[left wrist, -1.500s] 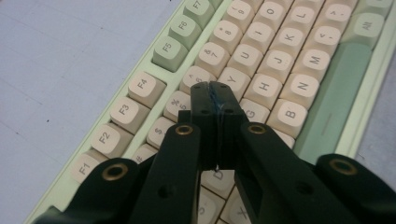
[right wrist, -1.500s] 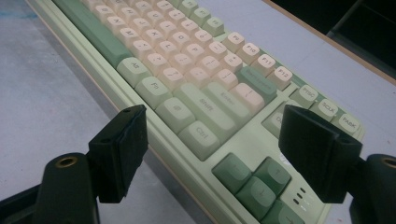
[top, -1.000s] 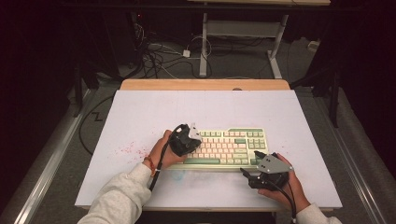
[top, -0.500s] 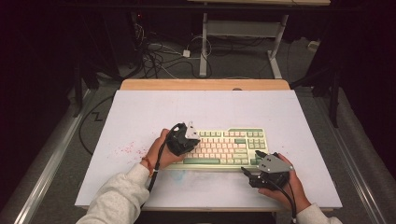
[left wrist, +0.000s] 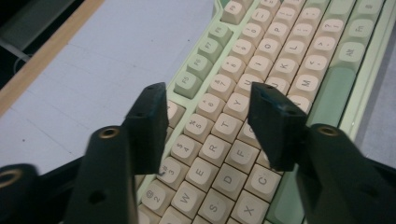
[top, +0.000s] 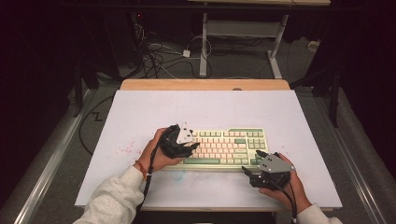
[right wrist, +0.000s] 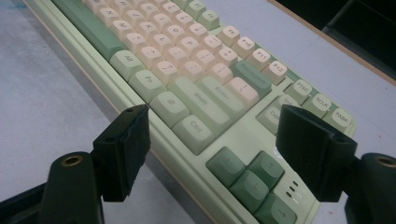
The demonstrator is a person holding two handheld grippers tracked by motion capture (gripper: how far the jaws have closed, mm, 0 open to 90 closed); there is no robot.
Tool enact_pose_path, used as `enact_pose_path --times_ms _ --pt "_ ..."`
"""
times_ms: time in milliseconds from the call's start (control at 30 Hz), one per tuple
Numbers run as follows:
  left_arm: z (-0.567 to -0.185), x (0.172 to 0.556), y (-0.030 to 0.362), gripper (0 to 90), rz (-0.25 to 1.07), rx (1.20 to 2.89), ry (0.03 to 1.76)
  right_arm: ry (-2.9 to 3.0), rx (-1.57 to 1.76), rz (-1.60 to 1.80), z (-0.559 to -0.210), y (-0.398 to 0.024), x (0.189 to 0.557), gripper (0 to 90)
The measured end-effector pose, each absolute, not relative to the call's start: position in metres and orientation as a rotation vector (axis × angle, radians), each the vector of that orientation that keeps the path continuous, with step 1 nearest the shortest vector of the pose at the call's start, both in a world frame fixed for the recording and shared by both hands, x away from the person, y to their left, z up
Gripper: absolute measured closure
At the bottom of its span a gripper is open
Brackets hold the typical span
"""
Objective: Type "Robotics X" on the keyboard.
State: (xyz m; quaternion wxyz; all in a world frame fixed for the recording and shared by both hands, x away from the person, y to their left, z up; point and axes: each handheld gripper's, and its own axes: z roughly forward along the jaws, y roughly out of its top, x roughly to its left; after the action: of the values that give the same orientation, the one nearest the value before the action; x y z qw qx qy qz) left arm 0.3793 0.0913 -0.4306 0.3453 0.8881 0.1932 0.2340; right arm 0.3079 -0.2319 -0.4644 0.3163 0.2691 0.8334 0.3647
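The room around is dark, with cables and a metal table frame on the floor behind, and in the middle stands a white table top (top: 140, 112) with a wooden strip at its far edge. On it, near the person's side, lies a green and beige keyboard (top: 233, 145), flat and parallel to the table edge.

The left gripper (left wrist: 208, 109) hangs over the left half of the keyboard, above the number and letter rows. Its jaws have just been opening, and they stand apart with no key between them; I judge that it released after pressing or pinching a key.

The right gripper (right wrist: 212, 135) waits at the right front corner of the keyboard, near the arrow keys (right wrist: 252, 179). Its jaws are wide apart and hold nothing, probably ready to steady the case.

Some faint pink marks (top: 126, 149) are on the table, left of the keyboard. Nothing blocks the way to the keys.
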Motion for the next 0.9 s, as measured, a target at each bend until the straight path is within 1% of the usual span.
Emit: enact_pose_path --times_ms 33,67,233,400,633,900 --pt "-0.430 0.378 0.091 39.1 0.627 2.299 0.505 2.195 0.709 0.960 -0.464 -0.232 0.308 26.3" --pt "-0.430 0.376 0.092 35.8 0.643 2.291 0.505 2.197 0.709 0.961 -0.464 -0.232 0.308 26.3" --pt "-0.431 0.369 0.097 24.2 0.692 2.270 0.499 2.200 0.707 0.960 -0.465 -0.231 0.307 26.4" --pt "-0.431 0.362 0.106 21.6 0.709 2.236 0.498 2.203 0.702 0.960 -0.465 -0.231 0.307 26.4" --pt "-0.432 0.353 0.116 21.1 0.765 2.232 0.485 2.202 0.700 0.965 -0.465 -0.230 0.307 26.5" --pt "-0.440 0.345 0.132 20.9 0.800 2.233 0.513 2.206 0.697 0.965 -0.465 -0.229 0.307 26.6"
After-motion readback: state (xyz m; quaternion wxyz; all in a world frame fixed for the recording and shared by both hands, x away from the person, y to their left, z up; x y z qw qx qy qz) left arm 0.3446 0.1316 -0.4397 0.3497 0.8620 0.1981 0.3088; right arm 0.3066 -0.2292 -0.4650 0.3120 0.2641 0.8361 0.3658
